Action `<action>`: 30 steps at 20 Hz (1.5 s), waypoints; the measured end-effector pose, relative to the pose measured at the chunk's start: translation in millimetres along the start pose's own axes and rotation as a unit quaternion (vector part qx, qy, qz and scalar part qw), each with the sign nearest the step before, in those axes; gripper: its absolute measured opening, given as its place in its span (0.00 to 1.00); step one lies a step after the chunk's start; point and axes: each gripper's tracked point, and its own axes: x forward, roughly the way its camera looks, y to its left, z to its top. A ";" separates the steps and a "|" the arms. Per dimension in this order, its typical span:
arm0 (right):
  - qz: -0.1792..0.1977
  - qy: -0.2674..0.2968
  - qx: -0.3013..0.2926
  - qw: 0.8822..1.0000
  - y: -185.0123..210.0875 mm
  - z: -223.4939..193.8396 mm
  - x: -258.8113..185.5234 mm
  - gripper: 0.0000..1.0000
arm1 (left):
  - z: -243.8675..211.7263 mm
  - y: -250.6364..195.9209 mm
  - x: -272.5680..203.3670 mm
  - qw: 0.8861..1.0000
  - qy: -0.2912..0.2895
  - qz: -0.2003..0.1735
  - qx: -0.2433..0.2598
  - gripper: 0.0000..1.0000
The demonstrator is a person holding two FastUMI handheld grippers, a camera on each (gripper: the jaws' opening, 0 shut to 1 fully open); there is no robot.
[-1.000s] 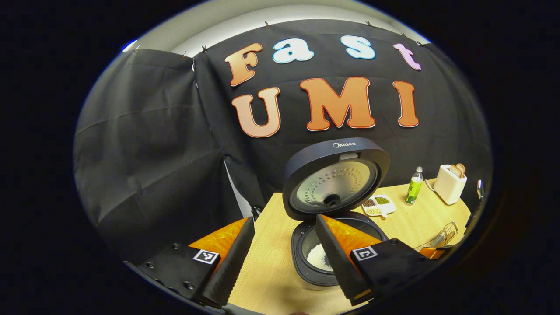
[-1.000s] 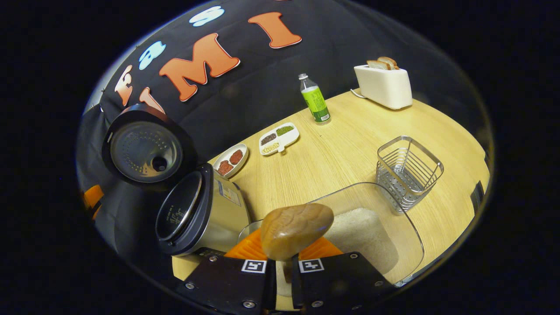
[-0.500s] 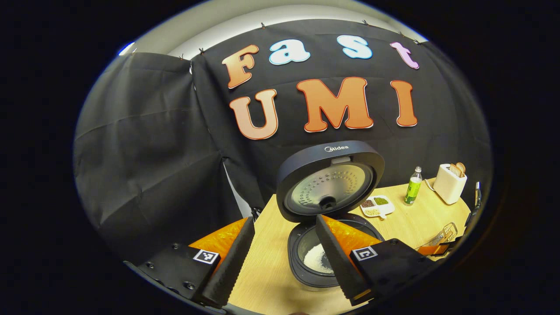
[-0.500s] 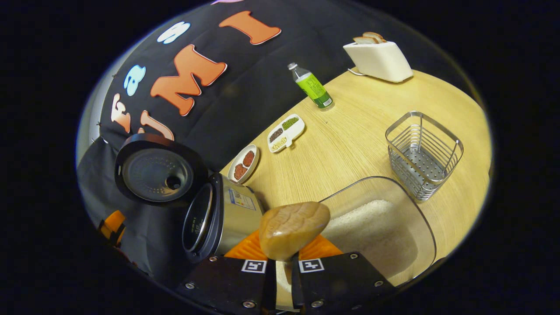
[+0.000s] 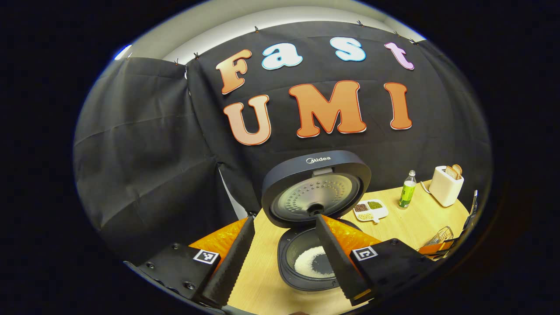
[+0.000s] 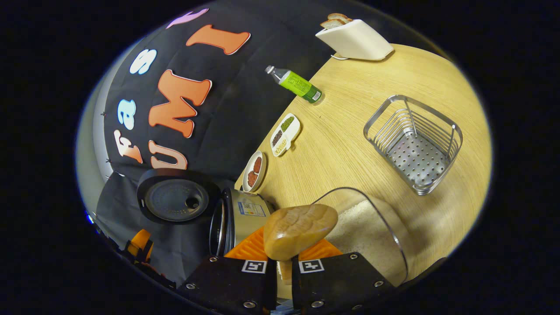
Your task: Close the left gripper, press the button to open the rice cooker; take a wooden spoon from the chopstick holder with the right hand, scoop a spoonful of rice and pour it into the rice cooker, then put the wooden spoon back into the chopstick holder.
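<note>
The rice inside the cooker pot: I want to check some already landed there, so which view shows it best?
The left gripper view: it looks down into the open rice cooker, where a white patch of rice lies on the pot's floor. The right gripper view catches the cooker side-on, its interior hidden.

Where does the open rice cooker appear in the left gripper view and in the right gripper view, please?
Left gripper view: the rice cooker sits low at centre, lid raised, between the left gripper's open fingers.
Right gripper view: the rice cooker lies at lower left, beside the wooden spoon held by the right gripper.
Shared landmark: the green bottle by the booth wall.
</note>
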 end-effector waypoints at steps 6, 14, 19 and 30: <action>0.041 -0.007 0.066 0.997 -4.7 51.5 -31.4 0.13 | 5.5 -22.2 -4.0 1.000 -0.006 0.005 -0.011 0.95; 0.164 0.001 0.205 0.965 35.5 98.4 -65.0 0.12 | 11.8 -41.3 -11.8 0.999 -0.013 0.020 -0.032 0.87; 0.240 0.011 0.273 0.932 79.4 119.6 -75.3 0.13 | 13.5 -32.7 -19.6 0.998 -0.021 0.043 -0.044 0.87; 0.238 0.050 0.232 0.942 152.9 107.0 -35.2 0.12 | 8.4 18.1 -47.0 0.992 -0.039 0.105 -0.052 0.90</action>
